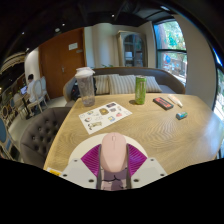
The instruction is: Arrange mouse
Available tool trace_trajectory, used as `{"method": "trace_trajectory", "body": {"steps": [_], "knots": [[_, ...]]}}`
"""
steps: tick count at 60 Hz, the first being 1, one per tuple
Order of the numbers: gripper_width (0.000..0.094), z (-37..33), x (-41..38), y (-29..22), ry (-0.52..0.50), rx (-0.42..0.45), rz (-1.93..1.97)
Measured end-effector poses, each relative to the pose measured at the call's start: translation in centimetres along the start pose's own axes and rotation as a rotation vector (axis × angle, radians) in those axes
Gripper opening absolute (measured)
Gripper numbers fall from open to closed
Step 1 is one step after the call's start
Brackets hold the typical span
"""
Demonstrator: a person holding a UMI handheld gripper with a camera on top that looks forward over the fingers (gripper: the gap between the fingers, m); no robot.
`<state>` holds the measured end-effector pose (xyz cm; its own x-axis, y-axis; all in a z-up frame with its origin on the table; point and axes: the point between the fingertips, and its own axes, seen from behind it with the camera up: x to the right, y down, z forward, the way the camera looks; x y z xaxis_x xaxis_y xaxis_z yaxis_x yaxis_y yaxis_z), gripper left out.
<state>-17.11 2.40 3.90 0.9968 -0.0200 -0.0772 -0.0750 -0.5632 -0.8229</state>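
A pale pink computer mouse sits between my gripper's two fingers, whose magenta pads press on its two sides. I hold it above the near part of a light wooden table. The mouse's rounded back points away from me over the table.
On the table beyond the fingers lie a printed sheet, a clear pitcher, a green cup, a flat pink-and-dark box and a small teal object. A grey chair stands beside the table; a sofa is behind.
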Motion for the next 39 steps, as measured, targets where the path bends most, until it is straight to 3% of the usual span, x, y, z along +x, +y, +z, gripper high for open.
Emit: {"method": "trace_trajectory", "body": {"steps": [7, 13, 17, 19, 21, 23, 39], "knots": [[0.0341, 1.2, -2.7, 4.4, 0.025, -0.052, -0.012], [0.045, 1.4, -2.6, 5.2, 0.054, -0.039, -0.02], [0.0514, 1.2, -2.5, 5.7, 0.04, -0.104, -0.025], [0.062, 0.7, -2.6, 5.7, 0.034, -0.133, -0.016], [0.0818, 0.0, -2.7, 5.3, 0.027, -0.137, -0.005], [0.0858, -0.7, -2.7, 4.5, 0.022, -0.127, 0.001], [0.0841, -9.0, -3.6, 3.2, -0.025, -0.18, -0.037]]}}
